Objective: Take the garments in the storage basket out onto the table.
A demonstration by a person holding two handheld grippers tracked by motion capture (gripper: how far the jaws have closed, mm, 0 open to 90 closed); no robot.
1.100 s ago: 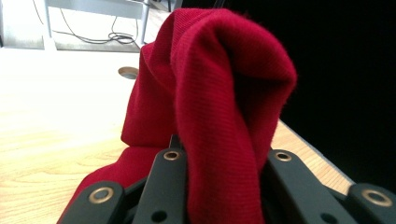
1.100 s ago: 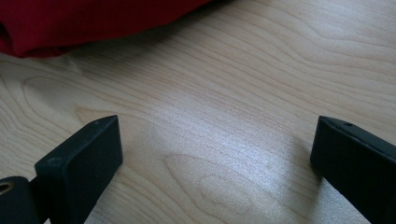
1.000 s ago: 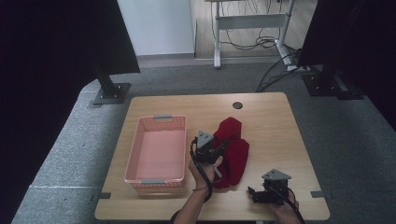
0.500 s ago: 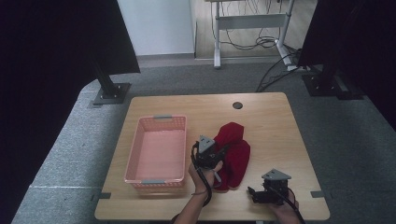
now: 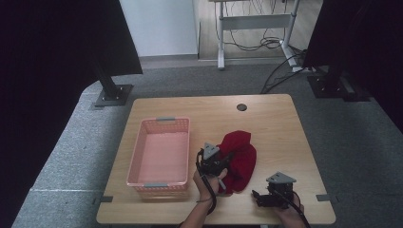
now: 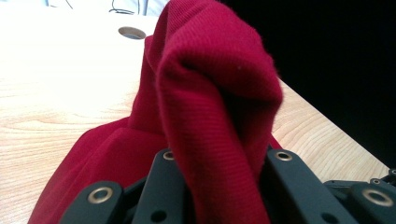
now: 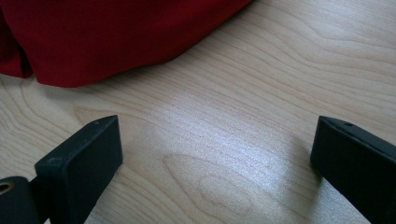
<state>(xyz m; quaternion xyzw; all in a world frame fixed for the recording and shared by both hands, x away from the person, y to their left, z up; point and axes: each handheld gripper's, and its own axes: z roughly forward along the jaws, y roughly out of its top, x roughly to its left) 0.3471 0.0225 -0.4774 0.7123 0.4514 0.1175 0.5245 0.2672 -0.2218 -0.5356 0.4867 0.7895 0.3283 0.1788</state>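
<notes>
So the red cloth [image 5: 239, 159] is bunched up on the table [image 5: 271, 123] just to the right of the pink basket [image 5: 161, 152], not in it yet. The left gripper [image 5: 219, 164] has its jaws clamped on a fold of that cloth — in the left gripper view you can see the red fabric [image 6: 219, 116] pinched up into a ridge between them, with the rest of it draped down onto the wood.

The right gripper [image 5: 261, 199] sits further right of the basket, past the cloth, near the table's front edge. Its jaws stand wide apart with nothing between them, just bare table, and the cloth's edge [image 7: 116, 37] lies a bit ahead of them.

What could go wrong, in my opinion: only a single fold is held, so most of the cloth hangs free. If it gets carried toward the basket like that, the trailing part could drag on the table, catch the basket's rim and shove or tip the thing — or end up draped over the wall instead of inside. The pinch looks fairly shallow too, so a quick swing might pull the fabric out.
</notes>
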